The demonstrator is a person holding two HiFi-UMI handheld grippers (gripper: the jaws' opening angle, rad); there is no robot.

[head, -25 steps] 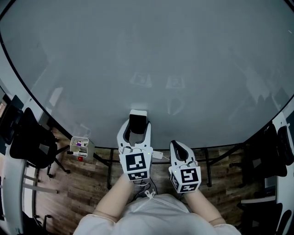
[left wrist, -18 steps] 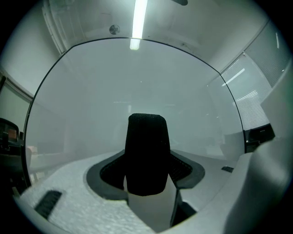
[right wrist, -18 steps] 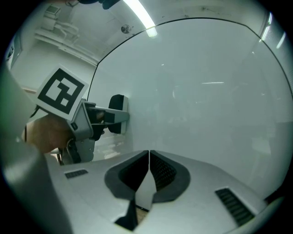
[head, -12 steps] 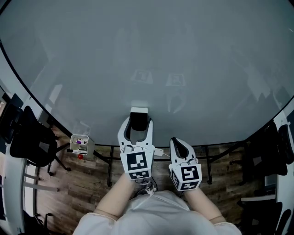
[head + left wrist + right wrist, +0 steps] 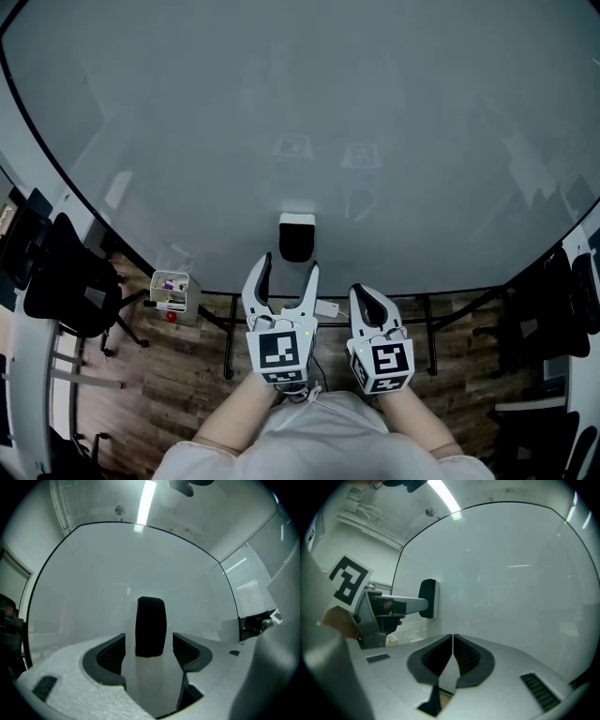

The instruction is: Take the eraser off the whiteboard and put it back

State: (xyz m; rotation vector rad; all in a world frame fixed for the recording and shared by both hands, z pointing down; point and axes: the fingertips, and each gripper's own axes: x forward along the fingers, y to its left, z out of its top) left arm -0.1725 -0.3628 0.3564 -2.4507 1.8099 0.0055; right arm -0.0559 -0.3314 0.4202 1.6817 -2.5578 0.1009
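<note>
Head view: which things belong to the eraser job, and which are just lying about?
Job: eraser, stuck on whiteboard; left gripper, jaws just opened, off the eraser.
Lying about: right gripper, shut and empty; white box; black chair.

**What We Cannot See Well**

The whiteboard (image 5: 300,112) is too big for the head view, so its upper part runs out of the picture. Little things lie in a small box (image 5: 171,291) by the board's lower left edge, but they are too tiny for us to name. A red dot (image 5: 170,317) under it is too small to tell as well. On the right a dark chair (image 5: 567,300) is cut off by the picture's edge. A dark shape (image 5: 17,234) at the far left is cut off too. The person's arms (image 5: 234,417) run off the bottom. In the right gripper view we see only the side of the eraser (image 5: 429,588); its face is hidden.
</note>
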